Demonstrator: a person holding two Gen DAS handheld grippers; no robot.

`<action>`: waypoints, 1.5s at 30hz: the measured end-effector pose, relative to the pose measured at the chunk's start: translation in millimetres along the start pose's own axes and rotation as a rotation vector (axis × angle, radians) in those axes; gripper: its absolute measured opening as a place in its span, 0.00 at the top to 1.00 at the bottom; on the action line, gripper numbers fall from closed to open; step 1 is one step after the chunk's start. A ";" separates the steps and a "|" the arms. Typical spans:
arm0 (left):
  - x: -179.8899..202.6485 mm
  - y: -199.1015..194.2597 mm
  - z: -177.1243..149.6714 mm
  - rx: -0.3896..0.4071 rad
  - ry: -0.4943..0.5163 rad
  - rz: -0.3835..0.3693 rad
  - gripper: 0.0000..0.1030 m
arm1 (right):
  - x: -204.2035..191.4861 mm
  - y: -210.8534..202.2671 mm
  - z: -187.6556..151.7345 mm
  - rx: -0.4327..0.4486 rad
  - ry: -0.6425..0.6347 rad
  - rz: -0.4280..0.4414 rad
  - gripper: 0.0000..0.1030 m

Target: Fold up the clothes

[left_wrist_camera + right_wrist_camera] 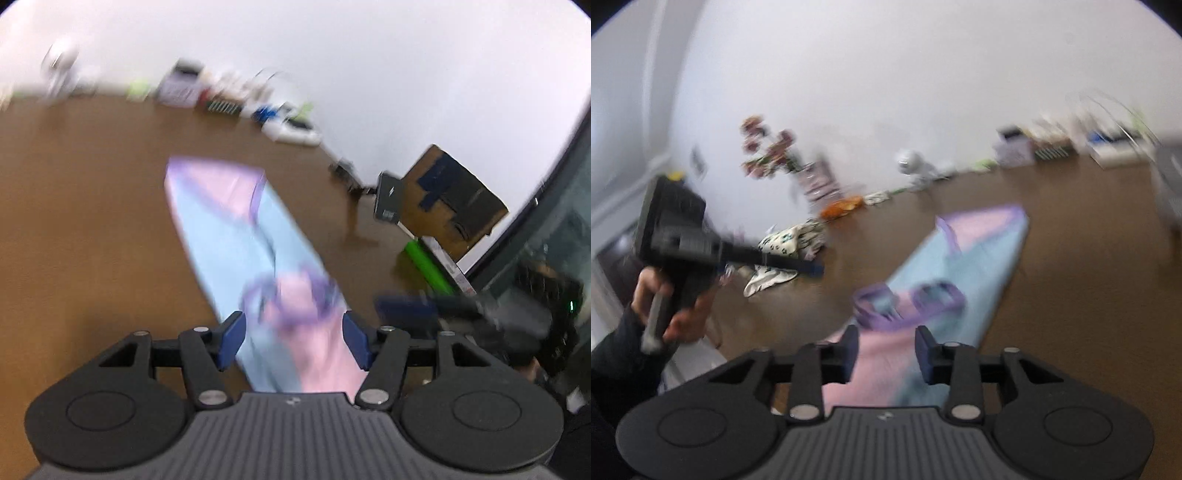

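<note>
1. Left wrist view: garment [236, 236], pink and light blue, lies as a long narrow strip on the brown floor [92, 221].
2. Left tool [293, 341] and right tool [886, 356] hover over its near end, jaws apart, gripping nothing.
3. Judgement: lengthwise fold is present; a crosswise fold calls for gripping both near corners.

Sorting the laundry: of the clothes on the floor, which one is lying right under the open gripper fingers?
The pink-and-blue garment with purple trim, stretched out under the right gripper; the white patterned cloth and orange item lie by the wall.
</note>
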State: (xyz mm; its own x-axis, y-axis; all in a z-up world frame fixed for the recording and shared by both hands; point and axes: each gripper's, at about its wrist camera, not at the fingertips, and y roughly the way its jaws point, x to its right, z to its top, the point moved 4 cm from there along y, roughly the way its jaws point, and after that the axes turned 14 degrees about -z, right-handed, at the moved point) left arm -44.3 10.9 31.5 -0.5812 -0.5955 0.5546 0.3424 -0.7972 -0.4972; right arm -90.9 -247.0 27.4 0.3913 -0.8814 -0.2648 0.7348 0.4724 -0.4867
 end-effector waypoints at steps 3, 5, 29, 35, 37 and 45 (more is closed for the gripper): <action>-3.6 5.0 -26.4 0.006 -0.073 0.010 0.43 | -18.4 30.3 21.0 -0.045 -0.136 -0.003 0.66; -4.7 10.8 -33.9 0.013 -0.083 0.032 0.44 | -32.2 53.5 27.3 -0.100 -0.224 0.016 0.68; 42.9 21.9 -92.3 -0.225 0.632 0.053 0.49 | -33.4 -9.2 -35.9 -0.091 -0.553 -0.037 0.67; 44.1 14.7 -99.1 -0.228 0.638 0.022 0.86 | -27.3 -8.4 -48.6 -0.129 -0.480 -0.042 0.94; 46.0 11.9 -102.5 -0.231 0.645 0.022 0.88 | -33.0 -16.7 -55.1 -0.140 -0.476 0.005 0.95; 54.5 13.4 -121.8 -0.266 0.731 0.026 0.45 | -43.8 -38.1 -78.8 -0.080 -0.540 -0.071 0.63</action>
State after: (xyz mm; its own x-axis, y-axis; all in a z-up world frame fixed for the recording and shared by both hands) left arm -161.3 -20.1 -26.2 -0.9461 -0.3239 0.0055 0.2282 -0.6783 -0.6984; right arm -179.7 -226.1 -8.0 0.5861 -0.7783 0.2254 0.7339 0.3920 -0.5548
